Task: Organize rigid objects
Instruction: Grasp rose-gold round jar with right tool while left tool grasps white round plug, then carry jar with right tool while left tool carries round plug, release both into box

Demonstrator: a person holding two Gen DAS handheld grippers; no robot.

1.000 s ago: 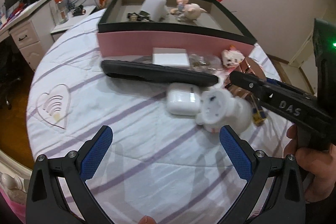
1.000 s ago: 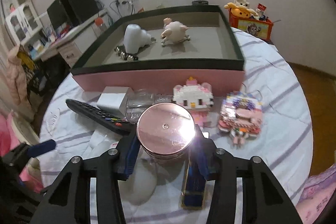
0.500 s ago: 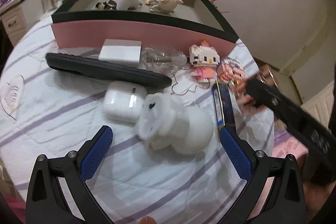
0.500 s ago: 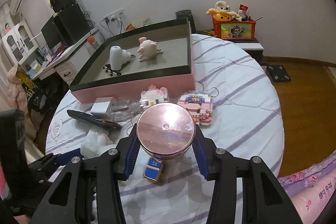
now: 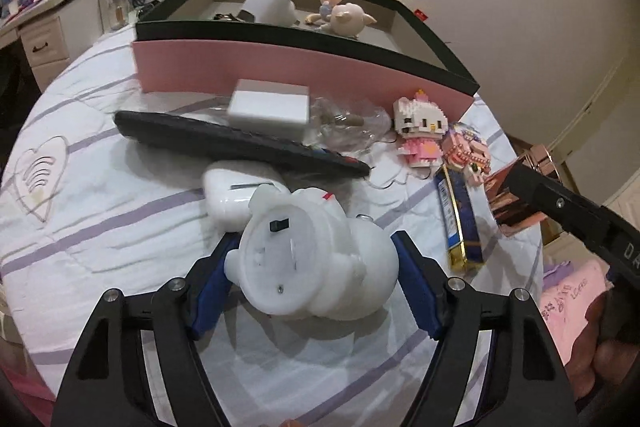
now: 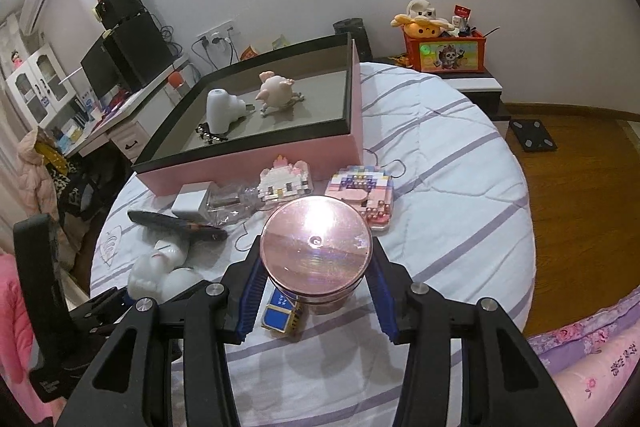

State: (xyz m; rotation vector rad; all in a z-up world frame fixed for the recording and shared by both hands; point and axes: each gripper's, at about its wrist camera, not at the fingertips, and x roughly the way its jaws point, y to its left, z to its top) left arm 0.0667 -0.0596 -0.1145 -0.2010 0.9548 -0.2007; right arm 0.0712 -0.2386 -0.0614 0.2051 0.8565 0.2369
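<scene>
Closing left gripper point(image 5: 316, 275) jaws around white figurine point(image 5: 312, 259) at bed's near edge, pads appear touching; right gripper point(image 6: 314, 291) clenched on rose-gold round tin point(image 6: 315, 247), lifted above bed.

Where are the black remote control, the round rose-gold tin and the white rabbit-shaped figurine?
black remote control point(image 5: 240, 143), left wrist view, middle of its body.
round rose-gold tin point(image 6: 315, 246), right wrist view, centre of its lid.
white rabbit-shaped figurine point(image 5: 308, 255), left wrist view, its flat underside.

L tool point(image 5: 316, 287) angled down, jaws just been closing w/ sth between; R tool point(image 6: 316, 291) clamped, raised.
</scene>
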